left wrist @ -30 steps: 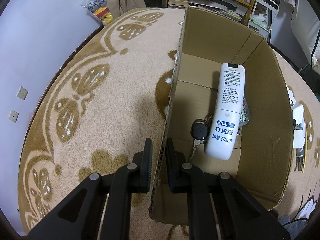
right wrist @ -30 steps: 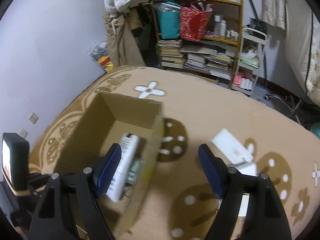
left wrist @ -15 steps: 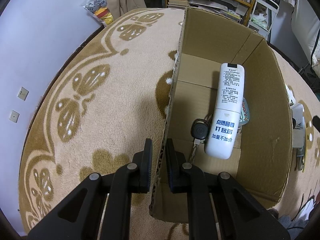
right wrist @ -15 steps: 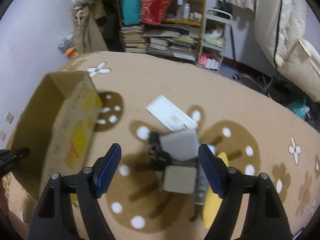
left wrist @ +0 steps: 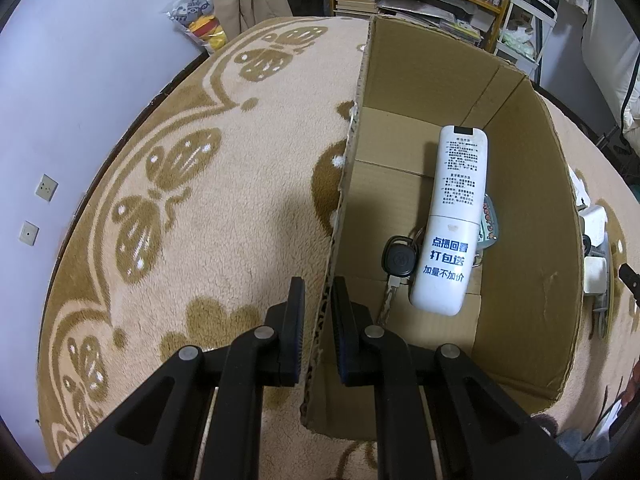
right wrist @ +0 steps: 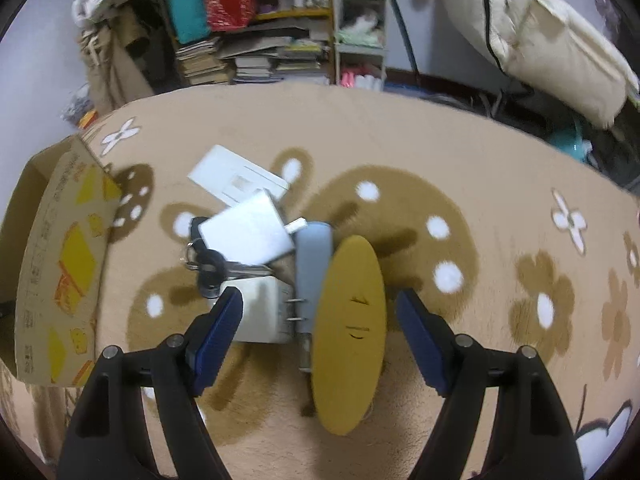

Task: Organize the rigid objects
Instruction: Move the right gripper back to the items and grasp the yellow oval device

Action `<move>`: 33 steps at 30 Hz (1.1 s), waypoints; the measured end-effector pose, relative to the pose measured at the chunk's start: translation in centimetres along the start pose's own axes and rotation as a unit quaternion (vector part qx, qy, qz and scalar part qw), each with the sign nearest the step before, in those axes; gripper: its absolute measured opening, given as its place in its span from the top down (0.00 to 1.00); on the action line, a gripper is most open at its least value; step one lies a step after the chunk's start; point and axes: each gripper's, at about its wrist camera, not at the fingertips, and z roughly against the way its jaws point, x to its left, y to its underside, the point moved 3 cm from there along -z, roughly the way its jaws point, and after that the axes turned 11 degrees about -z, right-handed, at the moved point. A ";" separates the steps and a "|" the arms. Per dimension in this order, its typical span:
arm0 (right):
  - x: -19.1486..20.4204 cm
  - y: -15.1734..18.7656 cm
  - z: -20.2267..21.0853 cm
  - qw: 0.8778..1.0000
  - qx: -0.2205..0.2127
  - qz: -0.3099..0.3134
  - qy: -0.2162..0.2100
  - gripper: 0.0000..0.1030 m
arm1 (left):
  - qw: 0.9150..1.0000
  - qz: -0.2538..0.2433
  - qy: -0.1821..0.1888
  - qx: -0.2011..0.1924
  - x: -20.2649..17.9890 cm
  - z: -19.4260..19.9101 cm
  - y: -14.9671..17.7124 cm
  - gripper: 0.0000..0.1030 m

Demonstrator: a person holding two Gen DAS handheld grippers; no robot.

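My left gripper (left wrist: 319,316) is shut on the left wall of the open cardboard box (left wrist: 352,160). Inside the box lie a white remote (left wrist: 452,220), a black car key (left wrist: 398,258) and a small tag partly hidden under the remote. My right gripper (right wrist: 320,320) is open and empty above a pile on the carpet: a yellow oval object (right wrist: 350,332), a grey-blue bar (right wrist: 312,268), a white adapter (right wrist: 262,314), a silver-white box (right wrist: 248,232), black keys (right wrist: 208,264) and a flat white card (right wrist: 236,180). The box also shows in the right wrist view (right wrist: 60,256).
A tan patterned carpet (right wrist: 440,160) covers the floor. Cluttered shelves with books and bags (right wrist: 256,40) stand at the back, a white cushion (right wrist: 540,40) at the back right, and a lilac wall (left wrist: 60,80) runs along the left.
My right gripper has swung from over the box to the right and come down over the pile on the carpet. My left gripper has kept its hold on the box wall.
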 end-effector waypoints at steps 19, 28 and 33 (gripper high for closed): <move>-2.2 1.1 -3.1 0.995 0.064 -0.064 -0.032 0.44 | 1.000 0.001 0.001 0.000 -0.1 0.2 0.1 0.87; -2.3 1.0 -2.7 0.995 0.064 -0.064 -0.035 0.56 | 1.000 -0.001 -0.001 0.001 -0.2 0.4 0.2 0.87; -3.0 1.3 -3.1 0.994 0.074 -0.075 -0.026 0.57 | 1.000 -0.002 -0.002 0.001 -0.2 0.5 0.2 0.87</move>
